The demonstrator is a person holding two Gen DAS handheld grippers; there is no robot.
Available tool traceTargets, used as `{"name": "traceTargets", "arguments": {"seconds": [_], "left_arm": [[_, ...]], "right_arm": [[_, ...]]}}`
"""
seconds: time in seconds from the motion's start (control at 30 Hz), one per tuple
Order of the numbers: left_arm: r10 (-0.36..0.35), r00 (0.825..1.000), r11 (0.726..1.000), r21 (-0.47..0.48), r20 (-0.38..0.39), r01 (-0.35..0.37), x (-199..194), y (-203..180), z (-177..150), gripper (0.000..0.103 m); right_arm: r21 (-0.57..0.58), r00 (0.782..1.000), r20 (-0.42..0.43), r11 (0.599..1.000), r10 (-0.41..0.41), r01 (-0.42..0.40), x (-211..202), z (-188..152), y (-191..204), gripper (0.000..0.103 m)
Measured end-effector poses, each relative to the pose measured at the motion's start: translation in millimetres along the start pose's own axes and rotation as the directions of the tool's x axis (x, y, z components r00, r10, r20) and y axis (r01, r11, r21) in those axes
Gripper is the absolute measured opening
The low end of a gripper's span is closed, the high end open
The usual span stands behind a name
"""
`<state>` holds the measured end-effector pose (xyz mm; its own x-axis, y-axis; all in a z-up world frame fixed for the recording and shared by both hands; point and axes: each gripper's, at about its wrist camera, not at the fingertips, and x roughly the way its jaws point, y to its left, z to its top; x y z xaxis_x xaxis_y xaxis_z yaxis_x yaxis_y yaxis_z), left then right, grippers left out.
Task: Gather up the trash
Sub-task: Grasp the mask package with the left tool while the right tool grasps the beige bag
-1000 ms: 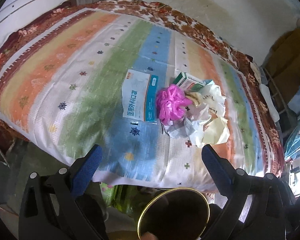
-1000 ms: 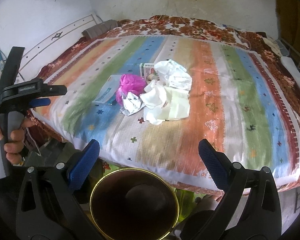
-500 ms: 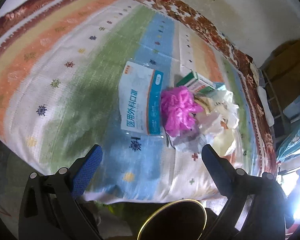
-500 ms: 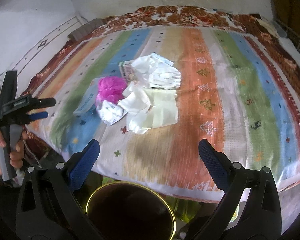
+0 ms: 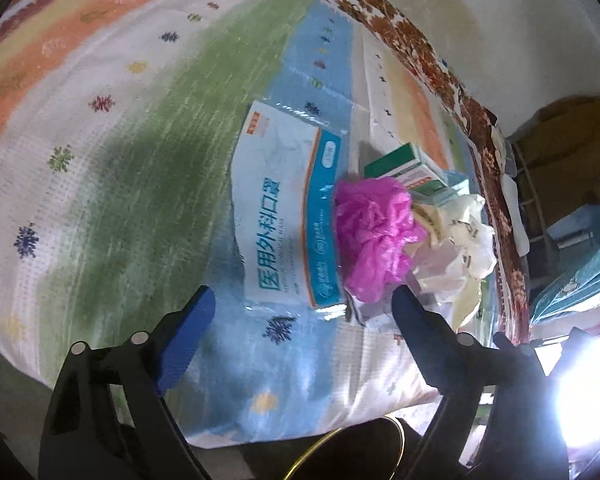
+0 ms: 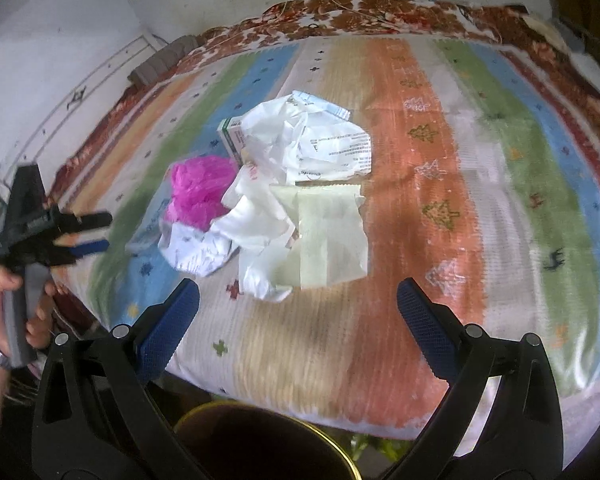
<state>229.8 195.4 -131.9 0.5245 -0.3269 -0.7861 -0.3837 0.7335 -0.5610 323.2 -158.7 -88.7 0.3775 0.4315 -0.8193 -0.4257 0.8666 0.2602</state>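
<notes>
**A:** On the bed [image 6: 440, 208], about the middle of the striped blanket, sits the trash pile. Take the pink crumpled bag [image 5: 374, 236] as the landmark: a flat mask packet [image 5: 284, 216] lies touching it on the side nearer the left hand-held gripper, a green and white carton [image 5: 404, 164] sits just behind it, and crumpled white papers [image 6: 300, 148] and a pale flat wrapper [image 6: 328, 236] spread out on its far side.

**B:** And the grippers?

**A:** The left hand-held gripper [image 5: 304, 304] hangs over the near end of the mask packet, one pad close beside the pink bag. Its jaws are closing, though they stand wide apart and nothing is pinched between them yet. The right hand-held gripper [image 6: 298, 296] is spread wide and holds nothing, hovering over the blanket on the near side of the white papers.

**B:** So which step is this?

**A:** The approach, I'd say. Nothing has been collected. A dark bin with a gold rim [image 6: 340, 452] shows below the bed edge, nearer than the pile.

**B:** Next move?

**A:** Probably lowering the left jaws around the pink bag or the packet edge, closing firmly, then carrying it to the bin. The flat packet may need a pinch at its edge.
</notes>
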Motion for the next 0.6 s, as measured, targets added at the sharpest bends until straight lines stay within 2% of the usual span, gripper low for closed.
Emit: {"name": "traceTargets", "arguments": {"seconds": [0.27,0.33,0.4,0.5,0.57,0.6], "left_arm": [[-0.081,0.996,0.994,-0.078,-0.033,0.078,26,21,10,0.069],[-0.110,0.993,0.990,-0.092,-0.043,0.106,34,25,11,0.066],[-0.135,0.990,0.986,-0.102,-0.048,0.130,40,29,11,0.062],[-0.172,0.984,0.979,-0.114,-0.042,0.167,46,36,12,0.048],[-0.185,0.982,0.978,-0.108,-0.043,0.179,49,36,12,0.029],[-0.184,0.982,0.979,-0.100,-0.049,0.179,50,35,12,0.025]], "right_arm": [[0.040,0.999,-0.031,0.999,-0.016,0.017,34,10,-19,0.089],[0.038,0.999,-0.038,0.999,-0.009,0.011,40,12,-20,0.082],[0.044,0.999,-0.044,0.999,-0.007,0.009,44,14,-22,0.079],[0.056,0.998,-0.055,0.998,0.001,0.002,50,16,-23,0.071],[0.050,0.998,-0.064,0.999,0.002,0.001,52,15,-23,0.059],[0.042,0.998,-0.070,0.999,0.005,-0.002,54,15,-21,0.052]]}}
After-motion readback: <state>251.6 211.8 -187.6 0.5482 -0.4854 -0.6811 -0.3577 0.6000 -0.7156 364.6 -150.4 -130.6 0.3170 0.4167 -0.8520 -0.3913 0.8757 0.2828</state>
